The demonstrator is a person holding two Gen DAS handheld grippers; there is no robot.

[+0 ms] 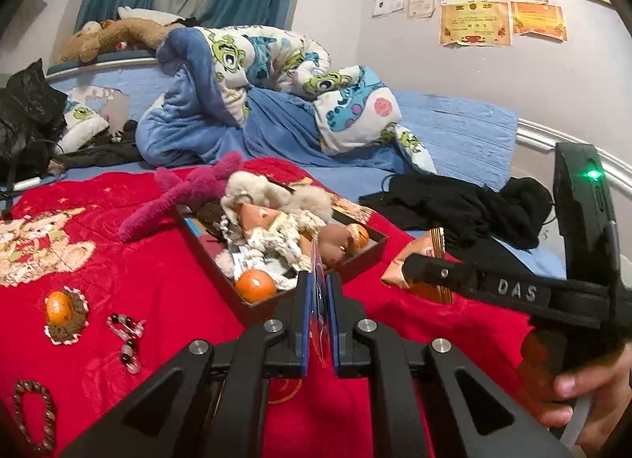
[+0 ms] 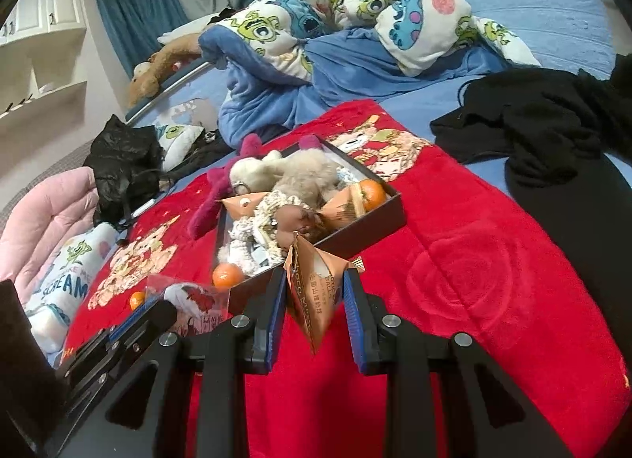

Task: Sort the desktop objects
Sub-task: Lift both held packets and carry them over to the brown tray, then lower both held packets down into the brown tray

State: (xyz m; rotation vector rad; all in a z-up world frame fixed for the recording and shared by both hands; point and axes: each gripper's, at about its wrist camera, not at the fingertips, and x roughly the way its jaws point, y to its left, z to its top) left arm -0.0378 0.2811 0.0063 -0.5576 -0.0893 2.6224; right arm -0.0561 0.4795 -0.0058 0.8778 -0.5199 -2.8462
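Note:
My left gripper [image 1: 318, 294] is shut on a thin clear plastic packet [image 1: 318, 260] with red and blue print, just in front of the dark box [image 1: 367, 256]. The box is heaped with plush toys, oranges and snack packets. My right gripper [image 2: 315, 294] is shut on an orange pyramid-shaped snack packet [image 2: 312, 288], close to the near wall of the box [image 2: 367, 227]. In the left wrist view the right gripper [image 1: 418, 272] and its packet [image 1: 399, 272] hang to the right of the box. In the right wrist view the left gripper [image 2: 166, 306] holds the clear packet [image 2: 189, 298] at lower left.
On the red blanket [image 1: 166, 300] left of the box lie an orange on a brown crochet coaster [image 1: 59, 310], a bead bracelet [image 1: 126, 335] and a brown bracelet [image 1: 33, 418]. A pink plush [image 1: 189, 185] leans on the box. Black clothing [image 1: 466, 209] lies at right.

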